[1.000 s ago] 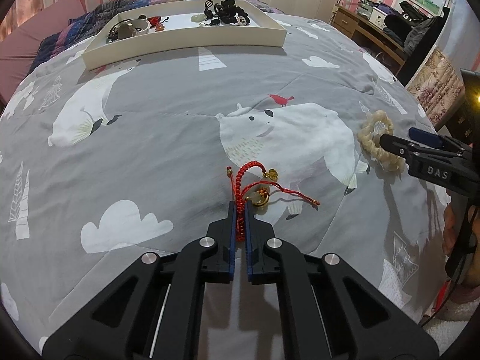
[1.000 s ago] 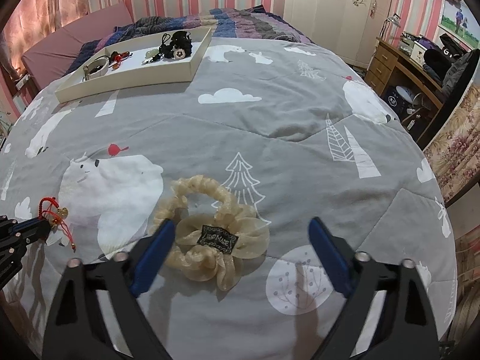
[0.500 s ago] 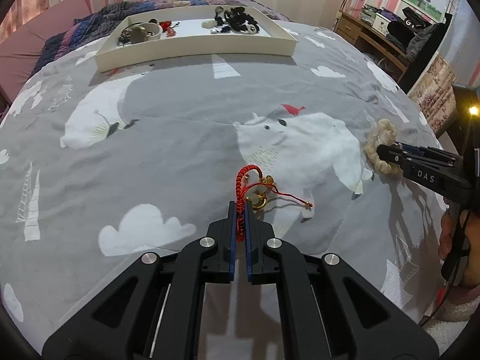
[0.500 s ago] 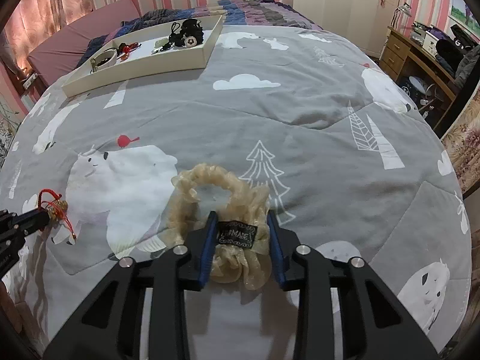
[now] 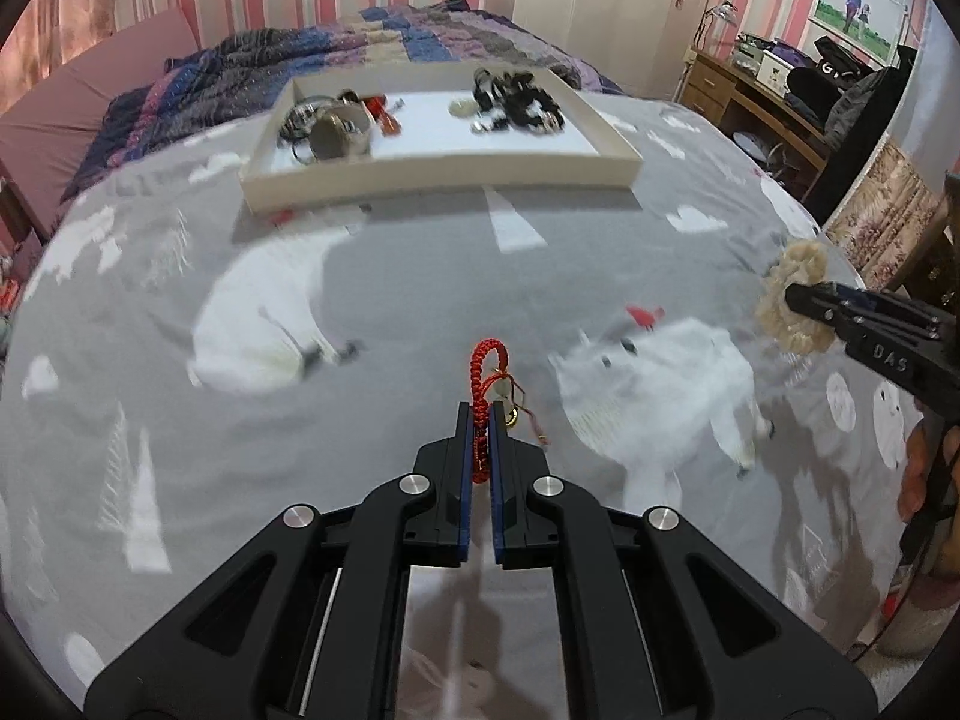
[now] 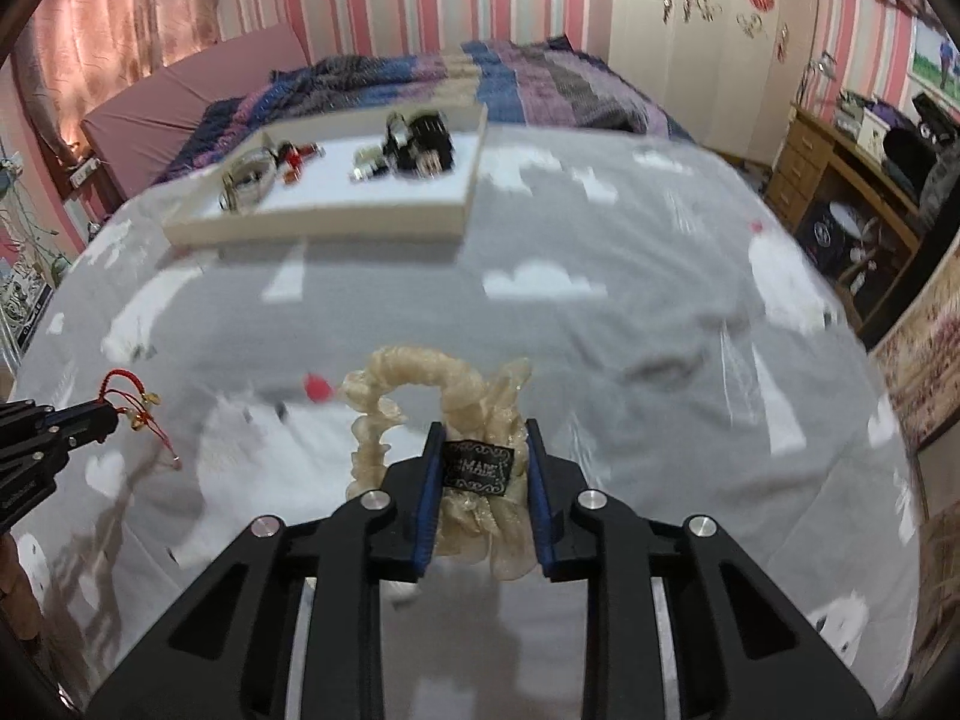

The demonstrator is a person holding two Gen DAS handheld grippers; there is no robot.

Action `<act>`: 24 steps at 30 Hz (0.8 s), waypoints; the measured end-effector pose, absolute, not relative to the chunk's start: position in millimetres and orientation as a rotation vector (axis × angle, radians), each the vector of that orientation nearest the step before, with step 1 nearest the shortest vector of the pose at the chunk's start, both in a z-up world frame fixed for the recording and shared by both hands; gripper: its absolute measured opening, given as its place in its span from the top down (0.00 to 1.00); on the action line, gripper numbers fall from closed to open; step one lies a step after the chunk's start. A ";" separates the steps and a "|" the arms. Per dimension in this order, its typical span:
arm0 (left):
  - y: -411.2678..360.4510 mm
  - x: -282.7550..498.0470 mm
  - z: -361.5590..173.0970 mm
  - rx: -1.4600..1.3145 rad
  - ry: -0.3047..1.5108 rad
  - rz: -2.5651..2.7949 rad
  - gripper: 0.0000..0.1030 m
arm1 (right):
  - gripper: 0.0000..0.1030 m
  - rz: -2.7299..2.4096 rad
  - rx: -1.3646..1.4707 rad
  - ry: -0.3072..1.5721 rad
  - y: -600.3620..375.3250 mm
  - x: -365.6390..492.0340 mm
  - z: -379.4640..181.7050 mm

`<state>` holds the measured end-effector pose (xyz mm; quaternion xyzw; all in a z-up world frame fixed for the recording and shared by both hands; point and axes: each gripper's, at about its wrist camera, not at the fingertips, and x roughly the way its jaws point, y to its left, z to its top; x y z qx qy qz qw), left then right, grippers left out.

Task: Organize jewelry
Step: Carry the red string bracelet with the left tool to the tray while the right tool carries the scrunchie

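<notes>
**Left wrist view: both tools loaded, tray straight ahead**

In the left wrist view the left tool (image 5: 478, 420) is clenched on a red braided bracelet (image 5: 487, 369), its blue pads pressed nearly together with the cord running between them. The bracelet's loop stands up past the tips, and gold charms and thin red tails hang off to the right of the pads, clear of the bed cover (image 5: 150, 312).

The right tool (image 6: 483, 459) grasps a cream scrunchie (image 6: 420, 384) across the part carrying a black label, its pads held apart by the bunched fabric. The scrunchie's ring rises beyond the tips and leans a little left.

Outward from both tools lies the grey bear-print bed cover, and beyond it a white tray (image 5: 444, 177) resting on the far side of the bed, well apart from either tool. It already holds a bangle and red pieces toward its left end and a dark cluster toward its right.

The tray's long axis runs across the left tool's line of sight, almost dead ahead. From the right tool it sits ahead and to the left. Judged from this, the left tool has the straighter path, and each item must clear the tray's near wall before release.
</notes>
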<state>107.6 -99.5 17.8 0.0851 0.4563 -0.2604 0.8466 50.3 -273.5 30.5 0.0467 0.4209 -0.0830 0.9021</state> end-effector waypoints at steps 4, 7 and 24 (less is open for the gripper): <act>-97.0 133.7 36.8 0.159 0.946 -0.541 0.98 | 0.75 -0.150 0.095 0.838 -272.5 76.7 51.1; -101.5 154.1 55.0 0.174 0.901 -0.513 0.98 | 0.75 -0.138 0.091 0.823 -270.8 101.0 64.0; -149.6 292.9 92.9 0.172 0.875 -0.379 0.98 | 0.75 -0.130 0.088 0.800 -256.2 230.0 99.4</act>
